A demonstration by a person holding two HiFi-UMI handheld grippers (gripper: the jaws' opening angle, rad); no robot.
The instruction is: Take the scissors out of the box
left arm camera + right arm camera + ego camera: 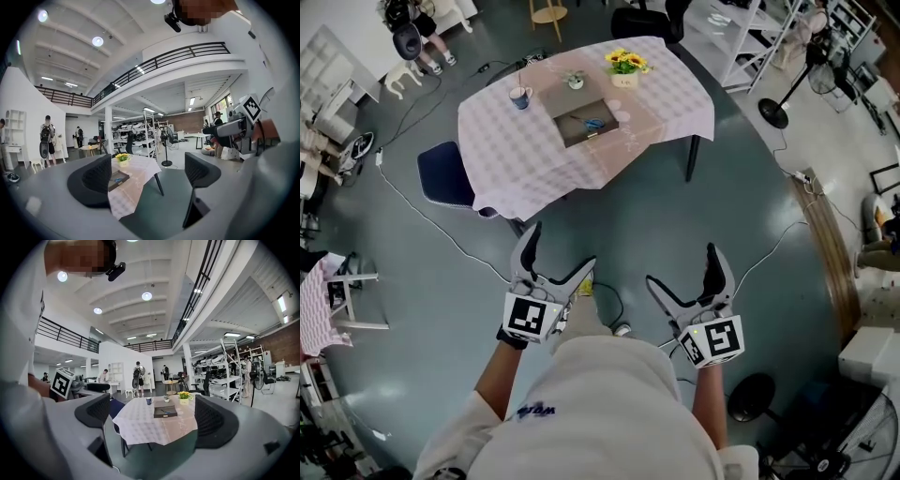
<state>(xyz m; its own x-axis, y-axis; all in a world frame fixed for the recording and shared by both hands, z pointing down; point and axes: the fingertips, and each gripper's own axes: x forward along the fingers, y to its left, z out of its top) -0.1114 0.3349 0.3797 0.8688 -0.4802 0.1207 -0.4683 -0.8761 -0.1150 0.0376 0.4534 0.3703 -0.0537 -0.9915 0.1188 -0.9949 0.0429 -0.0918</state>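
A shallow dark box (581,117) lies on a table with a pale checked cloth (516,159), far ahead across the floor. Blue-handled scissors (594,124) lie inside it. My left gripper (560,248) and right gripper (682,265) are held side by side in front of my chest, well short of the table. Both are open with nothing between the jaws. The left gripper view shows the box (118,178) just past the left jaw of that gripper (150,176). In the right gripper view the box (165,412) sits between the jaws of that gripper (157,420), far off.
A blue mug (520,97), a small potted plant (575,81) and yellow flowers (625,66) stand on the table behind the box. A dark blue chair (445,173) is at the table's left. Cables (441,234) run over the grey floor. A standing fan (773,108) is at right.
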